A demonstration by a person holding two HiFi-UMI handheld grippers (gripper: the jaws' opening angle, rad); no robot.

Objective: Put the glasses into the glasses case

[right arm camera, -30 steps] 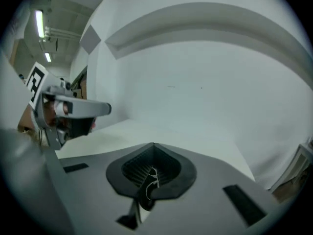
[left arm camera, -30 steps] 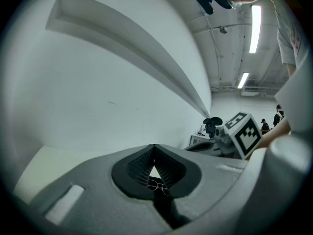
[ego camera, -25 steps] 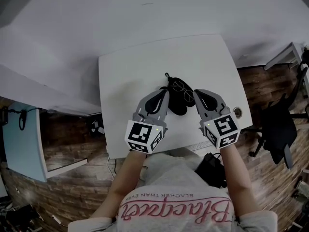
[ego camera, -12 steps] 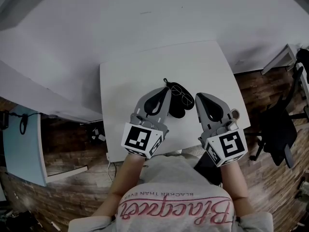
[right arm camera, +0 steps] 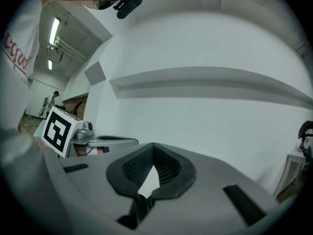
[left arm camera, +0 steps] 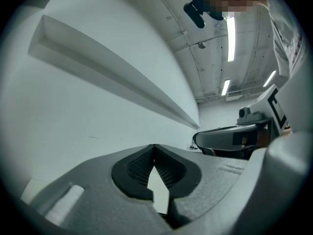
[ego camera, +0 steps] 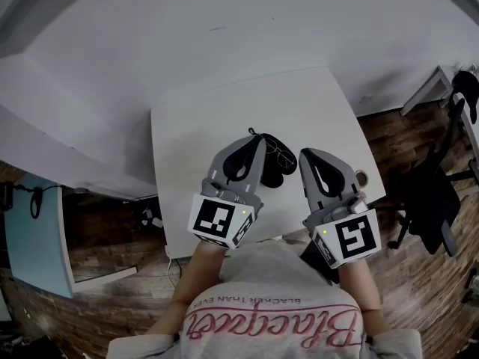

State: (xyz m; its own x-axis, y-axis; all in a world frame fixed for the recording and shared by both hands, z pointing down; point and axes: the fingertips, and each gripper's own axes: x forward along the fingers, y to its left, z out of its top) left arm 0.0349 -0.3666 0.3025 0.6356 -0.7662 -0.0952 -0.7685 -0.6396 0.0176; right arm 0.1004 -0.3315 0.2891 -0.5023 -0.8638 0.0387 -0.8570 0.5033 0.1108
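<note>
at the left of the white table (ego camera: pixel 196 129), the left gripper (ego camera: pixel 256 140) points away from the person. its tip shows just beside the left edge of the glasses case (ego camera: pixel 268 172) in the head view. its own view settles the claw: the two jaws meet at the tips, only a thin wedge of light shows between the ribbed pads lower down, and nothing is held. that view looks up at a bare wall, so the claw is tilted upward, and i cannot say whether it touches the case.

in the middle, between the two tools, the dark case lies flat on the table. the wire-framed glasses (ego camera: pixel 282 154) rest over its upper right part. whether they sit inside an open case or only on top of a shut one is too small to tell. the scene fits glasses laid on the case and waiting to go in, and it equally fits glasses set into an open case that wants closing, so i name no step.

to the right, the right gripper (ego camera: pixel 302 155) stands just beside the glasses with its jaws also brought together at the tips and empty. it too faces the wall. for either claw, any further handling would call for the jaws to part and the tip to dip toward the table.
</note>
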